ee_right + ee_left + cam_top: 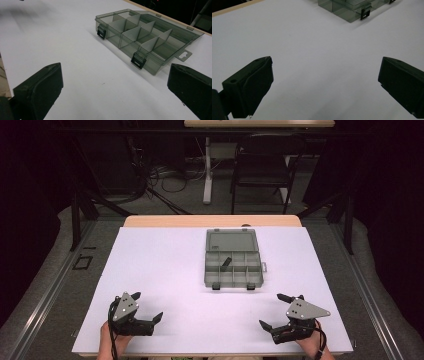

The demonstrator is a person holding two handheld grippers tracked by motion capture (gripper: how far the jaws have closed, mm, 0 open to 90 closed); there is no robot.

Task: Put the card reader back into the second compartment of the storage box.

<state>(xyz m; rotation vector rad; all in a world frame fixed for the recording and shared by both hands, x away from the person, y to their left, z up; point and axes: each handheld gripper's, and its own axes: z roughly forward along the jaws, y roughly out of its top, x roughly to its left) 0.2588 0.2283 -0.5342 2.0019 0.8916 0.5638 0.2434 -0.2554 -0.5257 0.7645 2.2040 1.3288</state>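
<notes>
While high view rolls: compartment box (233, 258) lid open mid-table, small dark piece (226, 262) inside; left gripper (148, 306), right gripper (270, 310) near edge, jaws spread.
Left gripper view: jaws wide, box corner (348, 8) ahead.
Right gripper view: jaws parted, black latches (138, 60) facing.

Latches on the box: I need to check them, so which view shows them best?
The right gripper view: both black latches show close up on the box front. The high view shows them small; the left gripper view shows one clearly and a sliver of another at the top edge.
</notes>
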